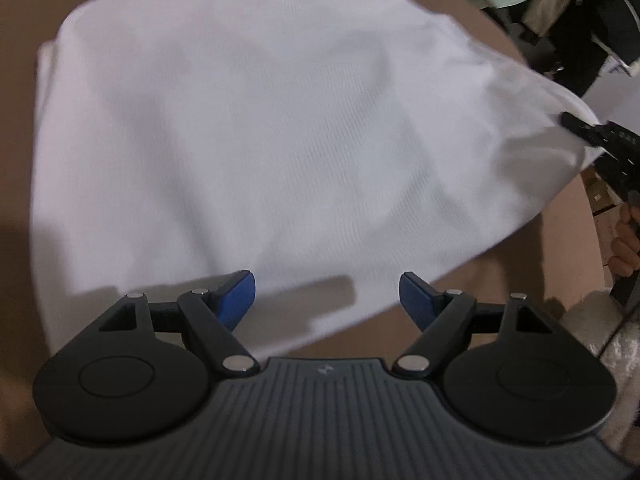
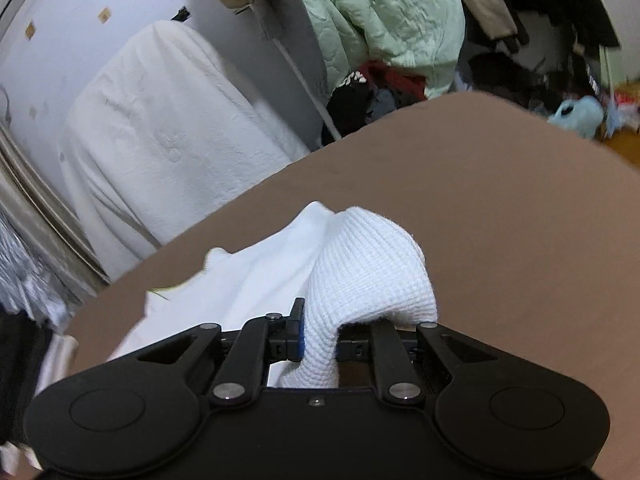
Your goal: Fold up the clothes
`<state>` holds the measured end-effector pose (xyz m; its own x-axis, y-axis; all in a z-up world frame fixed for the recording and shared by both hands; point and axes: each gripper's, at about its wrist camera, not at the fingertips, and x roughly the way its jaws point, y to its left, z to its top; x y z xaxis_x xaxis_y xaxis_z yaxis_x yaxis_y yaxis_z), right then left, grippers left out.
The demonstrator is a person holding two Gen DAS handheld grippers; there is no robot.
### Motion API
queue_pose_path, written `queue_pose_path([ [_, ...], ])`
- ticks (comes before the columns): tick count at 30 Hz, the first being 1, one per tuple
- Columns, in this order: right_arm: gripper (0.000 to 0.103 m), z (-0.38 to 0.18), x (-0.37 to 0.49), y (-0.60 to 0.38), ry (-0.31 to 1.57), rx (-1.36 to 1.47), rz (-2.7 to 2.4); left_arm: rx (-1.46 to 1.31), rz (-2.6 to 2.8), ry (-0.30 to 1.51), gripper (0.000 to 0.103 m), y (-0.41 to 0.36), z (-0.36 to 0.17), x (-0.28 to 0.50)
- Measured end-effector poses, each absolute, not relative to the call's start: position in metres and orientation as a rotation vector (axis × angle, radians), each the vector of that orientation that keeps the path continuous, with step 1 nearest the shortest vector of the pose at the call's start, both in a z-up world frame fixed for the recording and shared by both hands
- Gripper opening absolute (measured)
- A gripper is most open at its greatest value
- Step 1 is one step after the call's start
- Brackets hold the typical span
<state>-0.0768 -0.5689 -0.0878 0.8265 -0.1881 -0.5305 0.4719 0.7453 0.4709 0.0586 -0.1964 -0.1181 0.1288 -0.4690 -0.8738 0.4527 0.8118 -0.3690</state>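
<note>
The right tongs [image 2: 318,336] are clamped on a bunched corner of the white garment [image 1: 248,144], its waffle-knit cloth bulging up and over the blue pads so that the far pad is hidden. The left tongs [image 1: 327,296] stand apart with nothing between them, hovering over the garment's near edge. The garment lies spread on the brown worktop [image 2: 500,208], its long axis seeming to run from the left tongs toward the far edge, with the corner on the right of the left wrist view drawn up into a taut point. It is plain white, finely ribbed and softly blurred. Its far end is cut off at the frame's top. Beyond the worktop hangs a pale green jacket [image 2: 392,12].
</note>
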Motion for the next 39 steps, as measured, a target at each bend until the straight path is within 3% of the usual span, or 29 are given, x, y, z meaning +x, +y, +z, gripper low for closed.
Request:
queue_pose_path([
  [6, 0.014, -0.067, -0.055, -0.545, 0.494, 0.446, -0.373, 0.14, -0.562, 1.048, 0.079, -0.154, -0.09, 0.057],
  [10, 0.014, -0.012, -0.038, -0.498, 0.416, 0.417, -0.153, -0.155, -0.561, 0.978, 0.079, -0.094, -0.074, 0.078],
  [14, 0.014, 0.025, -0.011, -0.394, 0.398, 0.114, 0.146, -0.329, -0.516, 0.905, 0.079, -0.05, -0.079, 0.089],
  [18, 0.014, -0.026, 0.009, -0.306, 0.514, -0.083, 0.372, -0.496, -0.543, 0.946, 0.079, -0.029, -0.1, 0.099],
  [24, 0.014, -0.122, 0.02, -0.275, 0.682, -0.011, 0.406, -0.639, -0.652, 0.971, 0.079, -0.031, -0.119, 0.11],
  [36, 0.015, -0.089, -0.01, -0.268, 0.49, -0.033, 0.538, -0.662, -0.721, 0.937, 0.08, -0.048, -0.124, 0.118],
  [39, 0.014, -0.102, -0.003, -0.257, 0.519, -0.076, 0.54, -0.65, -0.695, 0.94, 0.077, -0.051, -0.127, 0.12],
])
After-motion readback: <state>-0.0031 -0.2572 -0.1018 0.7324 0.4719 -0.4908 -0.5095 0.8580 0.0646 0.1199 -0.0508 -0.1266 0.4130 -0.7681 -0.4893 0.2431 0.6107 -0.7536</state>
